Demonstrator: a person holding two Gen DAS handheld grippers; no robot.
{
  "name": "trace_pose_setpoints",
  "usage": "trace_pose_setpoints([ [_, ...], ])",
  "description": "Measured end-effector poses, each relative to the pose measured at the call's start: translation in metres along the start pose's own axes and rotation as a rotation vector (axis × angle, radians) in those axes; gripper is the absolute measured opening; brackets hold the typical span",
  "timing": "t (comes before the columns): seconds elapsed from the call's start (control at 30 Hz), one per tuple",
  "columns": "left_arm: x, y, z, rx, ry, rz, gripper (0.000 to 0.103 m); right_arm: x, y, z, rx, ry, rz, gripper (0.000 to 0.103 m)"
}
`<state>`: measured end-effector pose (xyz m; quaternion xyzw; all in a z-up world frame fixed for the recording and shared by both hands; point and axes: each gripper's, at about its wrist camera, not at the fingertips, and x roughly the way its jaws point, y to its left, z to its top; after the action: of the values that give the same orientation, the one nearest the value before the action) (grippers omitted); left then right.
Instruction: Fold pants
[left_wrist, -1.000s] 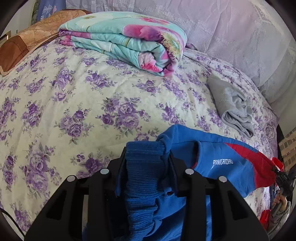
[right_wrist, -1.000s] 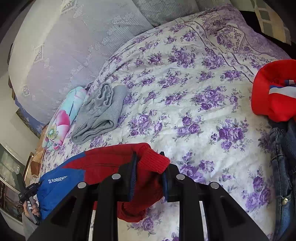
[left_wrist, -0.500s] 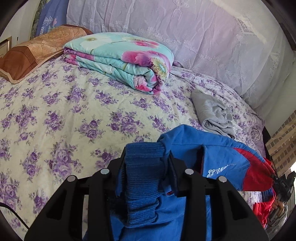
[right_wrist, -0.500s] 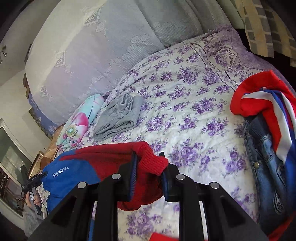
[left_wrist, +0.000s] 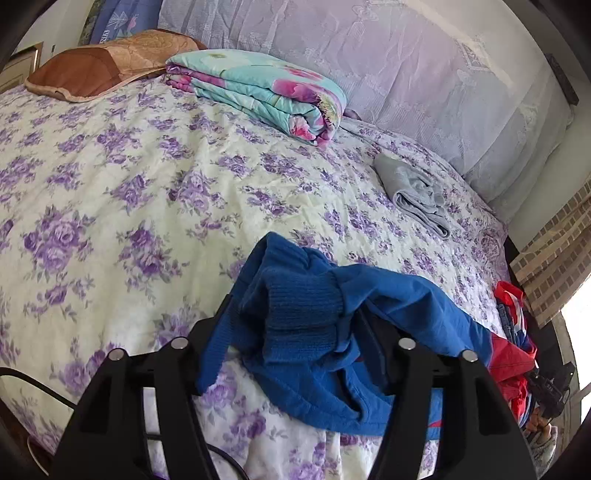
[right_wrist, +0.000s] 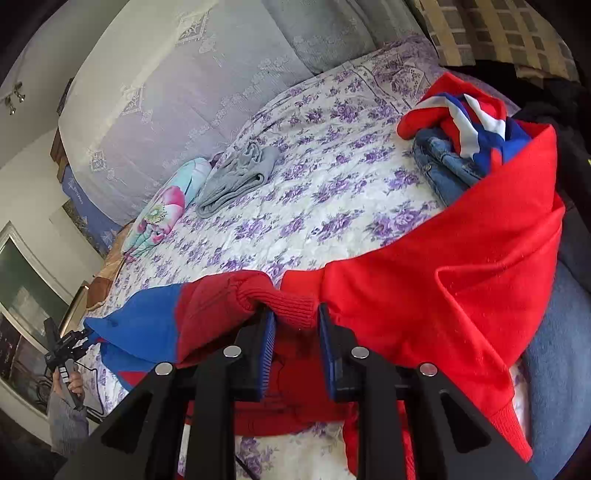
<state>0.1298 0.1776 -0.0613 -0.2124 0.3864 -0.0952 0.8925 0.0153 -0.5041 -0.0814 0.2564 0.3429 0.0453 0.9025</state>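
Holding the red cuff clenched in my right gripper, I let my left gripper spread, its jaws having just been opening, so the pants' blue cuff drops loose on the bed at 6 o'clock.

pants at bed front; blanket & towel behind, by headboard.
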Motion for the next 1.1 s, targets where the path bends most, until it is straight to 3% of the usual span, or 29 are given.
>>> trace_pose_setpoints([
  [0.07, -0.009, 0.001, -0.008, -0.012, -0.008, 0.008, 0.065, -0.009, 0.001, -0.003, 0.013, -0.023, -0.024, 0.031],
  [0.23, -0.031, -0.004, -0.022, -0.043, -0.022, 0.025, 0.065, -0.02, 0.032, -0.006, -0.05, -0.058, 0.001, 0.034],
  [0.43, -0.054, -0.007, -0.024, -0.134, -0.025, -0.053, 0.07, -0.018, 0.07, -0.017, -0.112, -0.05, 0.053, 0.043],
  [0.6, -0.034, -0.029, -0.02, -0.175, 0.066, -0.094, 0.075, -0.018, 0.097, -0.024, -0.169, -0.027, 0.076, 0.044],
  [0.8, 0.004, -0.044, -0.004, -0.222, 0.148, -0.038, 0.075, -0.025, 0.113, -0.024, -0.225, -0.019, 0.076, 0.052],
  [0.83, 0.007, -0.043, -0.002, -0.235, 0.146, -0.038, 0.071, -0.022, 0.113, -0.026, -0.22, -0.005, 0.075, 0.052],
  [0.93, 0.005, -0.041, 0.002, -0.21, 0.109, -0.029, 0.026, -0.012, 0.109, -0.034, -0.188, 0.034, 0.085, 0.052],
  [1.03, -0.001, -0.033, 0.001, -0.219, 0.082, -0.071, 0.013, 0.0, 0.104, -0.039, -0.152, 0.078, 0.081, 0.052],
  [1.1, -0.005, -0.032, 0.0, -0.2, 0.056, -0.087, 0.012, 0.007, 0.101, -0.041, -0.121, 0.106, 0.095, 0.052],
])
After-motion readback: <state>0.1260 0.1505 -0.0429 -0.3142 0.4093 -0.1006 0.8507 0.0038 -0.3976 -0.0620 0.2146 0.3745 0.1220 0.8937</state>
